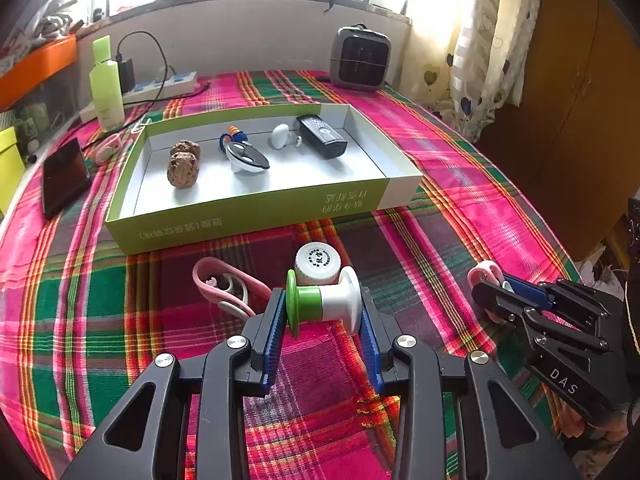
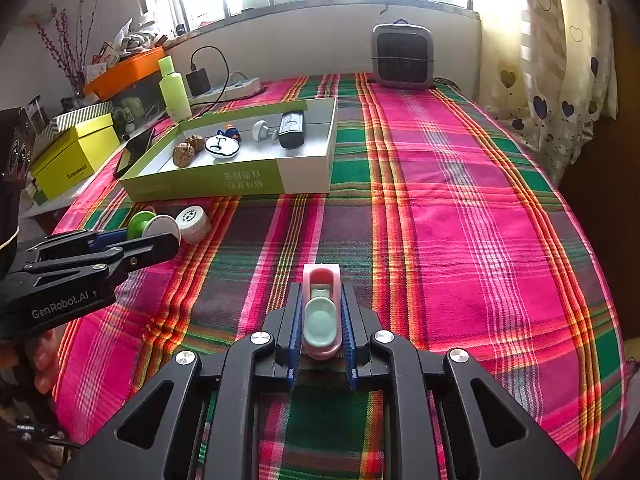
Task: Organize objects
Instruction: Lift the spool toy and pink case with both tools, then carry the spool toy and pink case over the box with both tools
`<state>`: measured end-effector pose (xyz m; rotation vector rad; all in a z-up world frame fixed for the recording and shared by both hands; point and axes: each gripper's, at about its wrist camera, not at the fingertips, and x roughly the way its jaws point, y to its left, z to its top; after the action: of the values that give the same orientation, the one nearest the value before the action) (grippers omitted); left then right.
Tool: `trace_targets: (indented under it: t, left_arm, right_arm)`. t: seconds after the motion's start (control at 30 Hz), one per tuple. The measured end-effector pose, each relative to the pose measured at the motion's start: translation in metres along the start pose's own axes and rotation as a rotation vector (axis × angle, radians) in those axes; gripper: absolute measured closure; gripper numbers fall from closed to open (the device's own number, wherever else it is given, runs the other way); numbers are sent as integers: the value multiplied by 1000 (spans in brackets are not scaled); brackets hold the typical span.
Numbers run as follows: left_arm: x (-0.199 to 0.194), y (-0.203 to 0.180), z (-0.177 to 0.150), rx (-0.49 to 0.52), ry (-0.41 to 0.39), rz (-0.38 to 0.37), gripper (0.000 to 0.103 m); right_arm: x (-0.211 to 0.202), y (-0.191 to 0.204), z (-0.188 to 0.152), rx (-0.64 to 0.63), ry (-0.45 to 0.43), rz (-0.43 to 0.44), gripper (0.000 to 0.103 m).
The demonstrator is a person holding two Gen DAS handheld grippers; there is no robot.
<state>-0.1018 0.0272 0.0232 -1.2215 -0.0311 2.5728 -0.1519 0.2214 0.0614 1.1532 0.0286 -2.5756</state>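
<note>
- Looking from the left wrist, a green and white spool (image 1: 325,300) is squeezed between the pads of the left gripper (image 1: 325,320), just above the cloth (image 1: 120,300). It should be kept level and carried to the box (image 1: 256,208).
- Looking from the right wrist, a pink clip (image 2: 321,312) is pinched by the closed right gripper (image 2: 321,320). It should be lifted slowly.

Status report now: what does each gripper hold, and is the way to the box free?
Left gripper shut on green-and-white spool. Right gripper shut on pink clip. Open box ahead on the plaid cloth. White bottle cap lies between spool and box.
</note>
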Motion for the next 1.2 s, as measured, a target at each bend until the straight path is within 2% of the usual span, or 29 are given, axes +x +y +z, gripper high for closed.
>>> trace_targets:
  t: [1.2]
  left_arm:
    - [-16,36,27,-68,-64,27,70]
  right_arm:
    - [11,49,51,-103,-27,125,85]
